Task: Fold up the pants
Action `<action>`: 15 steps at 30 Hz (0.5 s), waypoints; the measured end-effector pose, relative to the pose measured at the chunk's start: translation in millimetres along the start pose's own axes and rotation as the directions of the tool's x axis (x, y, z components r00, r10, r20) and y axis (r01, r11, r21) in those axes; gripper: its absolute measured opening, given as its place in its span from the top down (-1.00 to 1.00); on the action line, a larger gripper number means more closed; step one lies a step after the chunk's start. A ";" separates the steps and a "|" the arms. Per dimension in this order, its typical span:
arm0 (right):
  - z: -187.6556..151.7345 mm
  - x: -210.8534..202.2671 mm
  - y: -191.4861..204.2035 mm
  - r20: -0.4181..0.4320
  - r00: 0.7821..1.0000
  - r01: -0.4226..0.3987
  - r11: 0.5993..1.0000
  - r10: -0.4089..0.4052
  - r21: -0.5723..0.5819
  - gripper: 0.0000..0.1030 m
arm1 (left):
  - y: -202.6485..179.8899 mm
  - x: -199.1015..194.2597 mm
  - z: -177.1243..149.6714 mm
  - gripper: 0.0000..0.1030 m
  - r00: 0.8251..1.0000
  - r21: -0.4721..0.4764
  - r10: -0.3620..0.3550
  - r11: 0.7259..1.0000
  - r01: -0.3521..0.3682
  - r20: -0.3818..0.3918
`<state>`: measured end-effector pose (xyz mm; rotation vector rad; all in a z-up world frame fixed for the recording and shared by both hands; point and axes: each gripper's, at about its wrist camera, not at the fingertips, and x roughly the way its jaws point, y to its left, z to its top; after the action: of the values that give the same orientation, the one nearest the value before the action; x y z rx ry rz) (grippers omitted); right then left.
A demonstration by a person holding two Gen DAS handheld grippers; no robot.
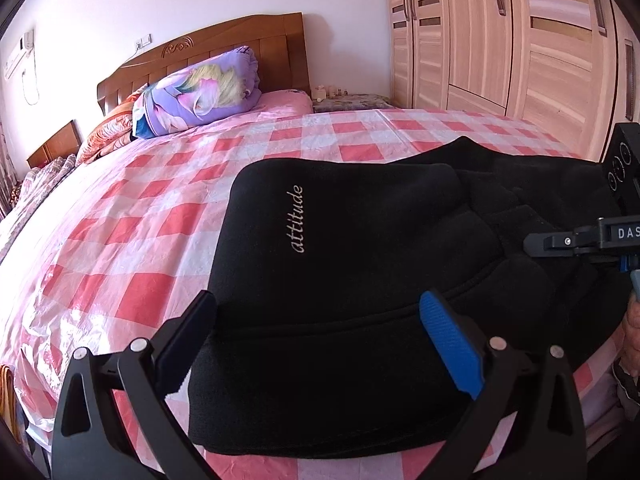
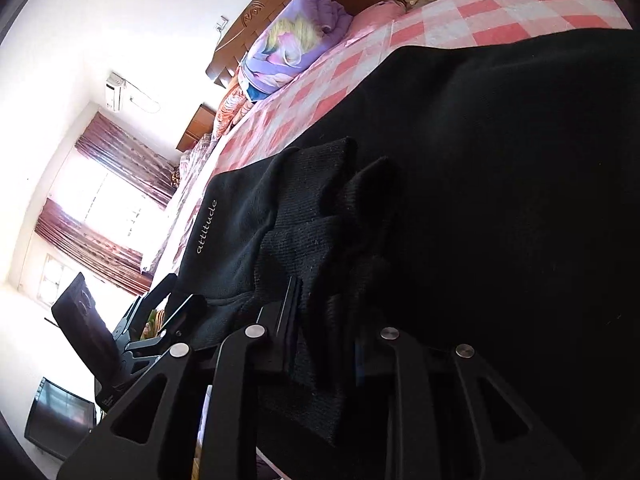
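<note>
Black pants (image 1: pixel 360 248) lie on the bed (image 1: pixel 140 220), on its pink checked sheet, at the near edge by the person; already doubled into a thick bundle, "attitude" lettering on top. Left gripper (image 1: pixel 320 340): jaws apart, straddling the near hem of the bundle, pads not pressing, nothing held. Right gripper (image 2: pixel 320 320): jaws close together and clamped on a bunch of ribbed black fabric, seemingly cuffs or waistband; exactly which I cannot tell. In the left wrist view the right gripper sits at the right side of the bundle, fabric rumpled around it. Step in hand, as I judge it: carrying the gripped end over the body of the pants to lay another fold. To do it well: keep the clamped layers together, draw them level and taut so the loose folds at the right flatten, land the end square with the lettered edge, and use the left gripper to pin the near hem so the stack does not slide toward the bed's edge. Long axis of the bundle appears to run along the bed's near edge, lettered end toward the pillow (image 1: pixel 200 88) side and the headboard (image 1: pixel 208 52), gripped end toward the wardrobe (image 1: pixel 500 32) side.
</note>
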<state>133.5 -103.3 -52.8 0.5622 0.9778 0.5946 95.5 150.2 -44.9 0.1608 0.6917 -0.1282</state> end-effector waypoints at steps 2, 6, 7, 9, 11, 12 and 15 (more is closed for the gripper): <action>0.7 -0.5 3.9 -0.009 1.000 0.015 1.000 -0.015 -0.018 0.49 | -1.3 0.9 0.2 -0.97 1.000 0.002 0.008 1.000 -0.008 -0.002; 2.5 -21.7 29.2 -0.002 0.988 0.154 0.976 -0.156 -0.156 -0.89 | -0.1 -4.9 4.2 -0.97 1.000 0.008 0.019 1.000 -0.019 0.004; 2.2 -35.2 40.4 0.086 0.975 0.216 0.955 -0.203 -0.201 -0.92 | 1.2 -8.6 5.4 -0.97 1.000 0.009 0.024 1.000 -0.024 0.014; 2.8 -47.7 66.0 0.214 0.942 0.318 0.893 -0.259 -0.319 -0.92 | 4.3 -14.6 8.6 -0.97 0.999 0.002 0.029 1.000 -0.029 0.030; -0.8 -40.1 96.2 0.242 0.939 0.335 0.822 -0.247 -0.461 -0.92 | 8.3 -14.8 11.6 -0.97 0.999 -0.012 0.036 0.999 -0.035 0.032; -3.0 -30.4 105.6 0.221 0.946 0.320 0.802 -0.239 -0.503 -0.92 | 8.8 -13.3 11.7 -0.97 0.999 -0.019 0.042 0.999 -0.041 0.028; -13.2 -0.9 114.6 0.143 0.963 0.268 0.769 -0.228 -0.581 -0.92 | 12.0 -7.8 9.9 -0.97 0.999 -0.041 0.053 0.998 -0.053 0.006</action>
<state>97.9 -20.5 19.2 -0.1171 0.7288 0.6016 97.8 160.5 -31.1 0.1392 0.6817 -0.0637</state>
